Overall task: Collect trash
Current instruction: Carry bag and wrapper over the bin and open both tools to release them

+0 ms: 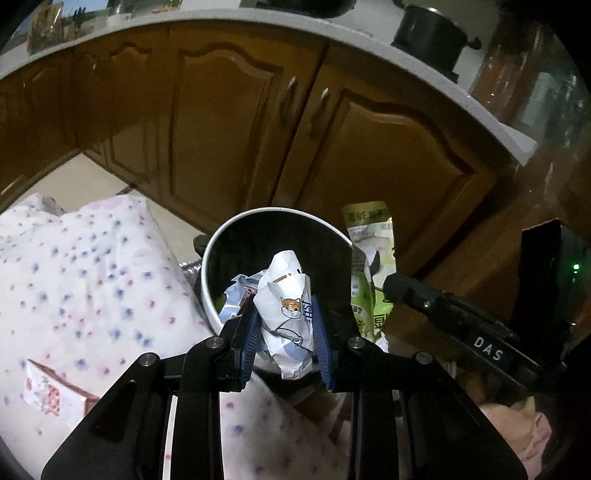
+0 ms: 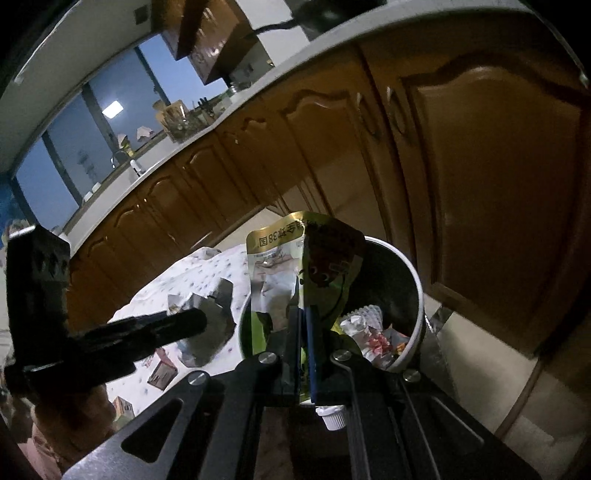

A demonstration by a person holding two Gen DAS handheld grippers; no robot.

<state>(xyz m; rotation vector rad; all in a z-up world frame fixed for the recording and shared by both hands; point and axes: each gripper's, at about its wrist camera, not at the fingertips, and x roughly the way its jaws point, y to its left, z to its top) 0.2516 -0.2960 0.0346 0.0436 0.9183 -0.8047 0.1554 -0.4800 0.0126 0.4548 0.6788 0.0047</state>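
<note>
My left gripper (image 1: 286, 306) is shut on a crumpled white wrapper with a cat picture (image 1: 286, 295), held over the mouth of a round white-rimmed bin (image 1: 280, 212). A second crumpled wrapper (image 1: 236, 297) sticks out just left of it. My right gripper (image 2: 303, 314) is shut on a green and gold spouted pouch (image 2: 291, 254), whose white cap (image 2: 332, 419) hangs below the fingers. That pouch (image 1: 369, 258) stands just right of the bin in the left wrist view. The bin (image 2: 413, 280) holds several bits of trash (image 2: 373, 332). The right gripper's body (image 1: 443, 310) crosses the left view.
A table with a spotted white cloth (image 1: 85, 266) lies left of the bin, with a small carton (image 1: 51, 391) and crumpled foil (image 2: 207, 325) on it. Brown cabinet doors (image 1: 221, 122) under a grey counter (image 1: 332, 33) stand close behind. A black pot (image 1: 428, 33) sits on the counter.
</note>
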